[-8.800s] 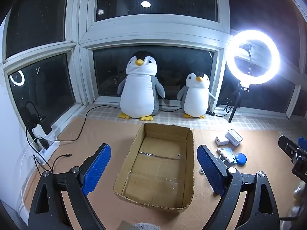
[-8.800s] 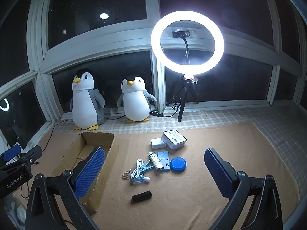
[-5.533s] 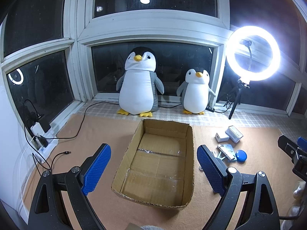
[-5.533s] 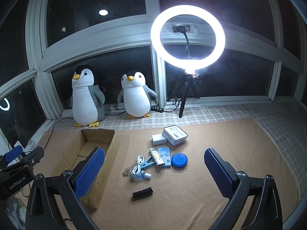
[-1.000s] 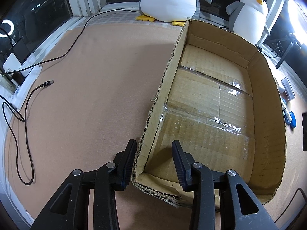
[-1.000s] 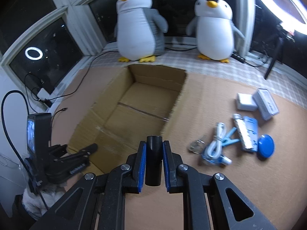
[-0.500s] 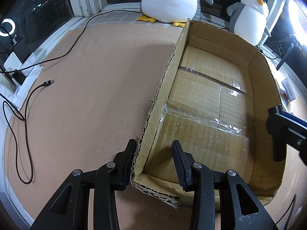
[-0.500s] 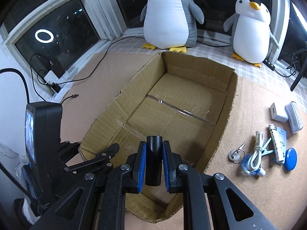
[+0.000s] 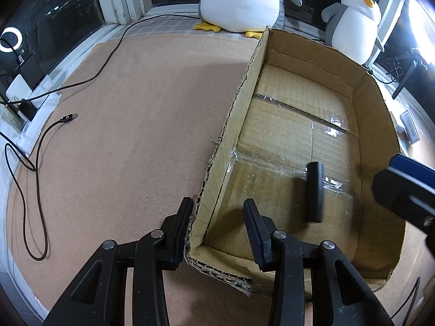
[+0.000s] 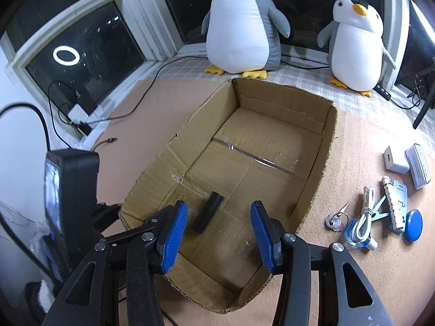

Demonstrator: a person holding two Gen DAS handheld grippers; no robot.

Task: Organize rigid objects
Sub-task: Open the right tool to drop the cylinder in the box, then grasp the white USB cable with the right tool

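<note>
A brown cardboard box (image 9: 372,114) lies open on the tan mat. My left gripper (image 9: 218,217) straddles its near left corner, shut on the wall, one finger outside and one inside. A short black cylinder (image 10: 208,212) lies loose on the box floor, also seen in the left wrist view as the black cylinder (image 9: 314,193). My right gripper (image 10: 218,231) hangs over the near end of the box. Its jaws are opening, and its blue pads (image 10: 175,228) stand clear of the cylinder below.
Right of the box lie a white adapter (image 10: 395,160), a white case (image 10: 417,168), a blue holder with a lighter (image 10: 397,203), a blue disc (image 10: 413,228), a coiled cable (image 10: 361,225) and keys (image 10: 335,220). Two plush penguins (image 10: 242,27) stand behind. Black cables (image 9: 27,190) trail at the left.
My right gripper moved left over the box, then let go of the black cylinder, which now lies on the box floor. The left gripper kept its hold on the corner.
</note>
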